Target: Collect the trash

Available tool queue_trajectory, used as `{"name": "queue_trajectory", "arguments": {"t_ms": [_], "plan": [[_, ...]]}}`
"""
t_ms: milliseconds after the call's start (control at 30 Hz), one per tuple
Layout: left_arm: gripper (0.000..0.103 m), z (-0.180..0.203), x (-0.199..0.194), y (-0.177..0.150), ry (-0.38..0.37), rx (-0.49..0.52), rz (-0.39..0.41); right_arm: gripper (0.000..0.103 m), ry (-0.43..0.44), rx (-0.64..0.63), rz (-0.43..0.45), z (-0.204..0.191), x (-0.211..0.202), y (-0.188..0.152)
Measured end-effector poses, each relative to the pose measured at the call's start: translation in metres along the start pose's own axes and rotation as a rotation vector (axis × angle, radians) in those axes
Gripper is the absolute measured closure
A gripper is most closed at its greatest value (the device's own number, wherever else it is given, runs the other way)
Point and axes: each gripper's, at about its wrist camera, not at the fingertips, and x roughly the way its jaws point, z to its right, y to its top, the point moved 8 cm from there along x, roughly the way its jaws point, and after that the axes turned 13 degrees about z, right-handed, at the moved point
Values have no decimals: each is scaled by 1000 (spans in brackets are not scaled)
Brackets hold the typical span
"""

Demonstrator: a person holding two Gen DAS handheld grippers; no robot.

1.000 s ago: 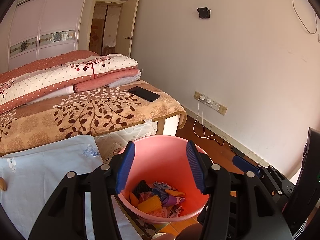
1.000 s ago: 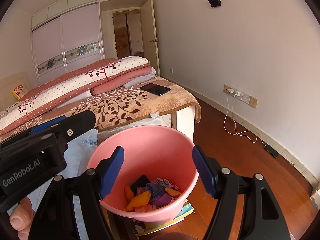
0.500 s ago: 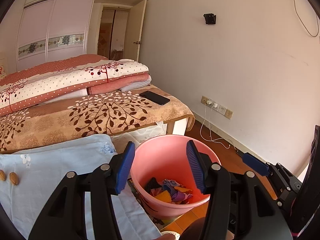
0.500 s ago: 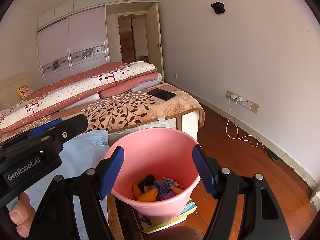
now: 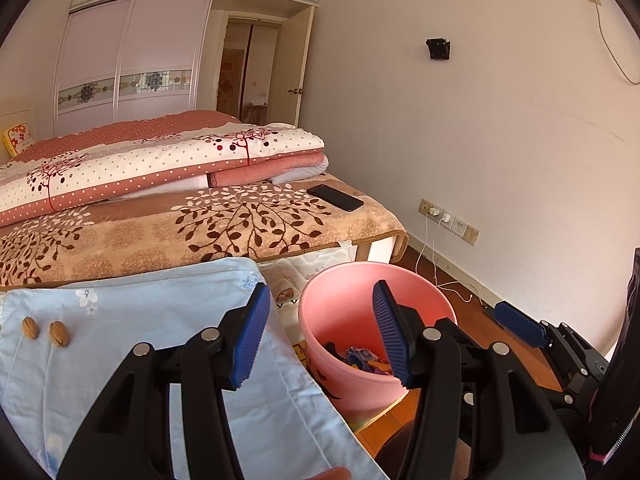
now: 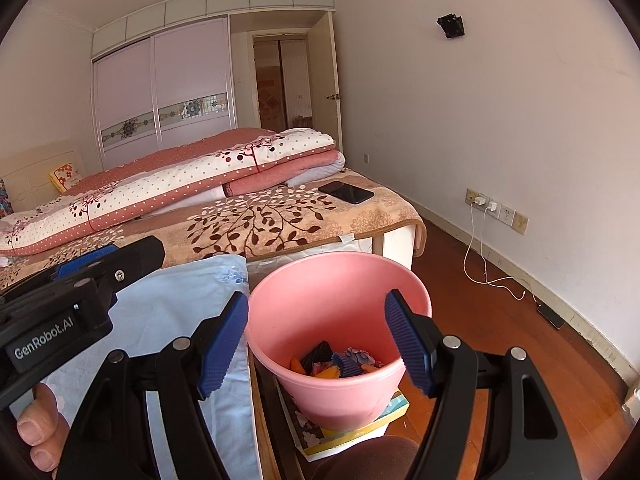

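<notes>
A pink plastic bucket [image 5: 424,292] [image 6: 304,288] stands on a stack of books beside the bed and holds colourful paper scraps [image 6: 340,362]. Two nut shells [image 5: 44,330] lie on a light blue cloth [image 5: 140,320] at the far left of the left wrist view. My left gripper [image 5: 320,340] is open and empty, above the cloth's right edge and the bucket's left side. My right gripper [image 6: 316,344] is open and empty, held in front of the bucket. The left gripper's body [image 6: 72,292] shows at the left of the right wrist view.
A bed [image 5: 200,220] with a leaf-patterned blanket and a folded quilt lies behind, with a black phone [image 5: 335,197] on its corner. A white wall with sockets and charger cables [image 6: 492,240] runs on the right. Wooden floor [image 6: 500,320] lies right of the bucket.
Both grippers have drawn back and shifted left from over the bucket. The blue cloth and two nut shells have come into the left wrist view. Both grippers stay open.
</notes>
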Motion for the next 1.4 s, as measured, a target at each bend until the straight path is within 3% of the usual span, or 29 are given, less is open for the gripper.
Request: {"name": "queue_trajectory", "arguments": {"t_ms": [567, 1400], "plan": [[49, -26, -23, -18, 75, -30, -21, 33, 40, -7, -1, -23, -22, -12], [49, -34, -31, -33, 123, -28, -32, 33, 51, 7, 2, -25, -35, -19]]}}
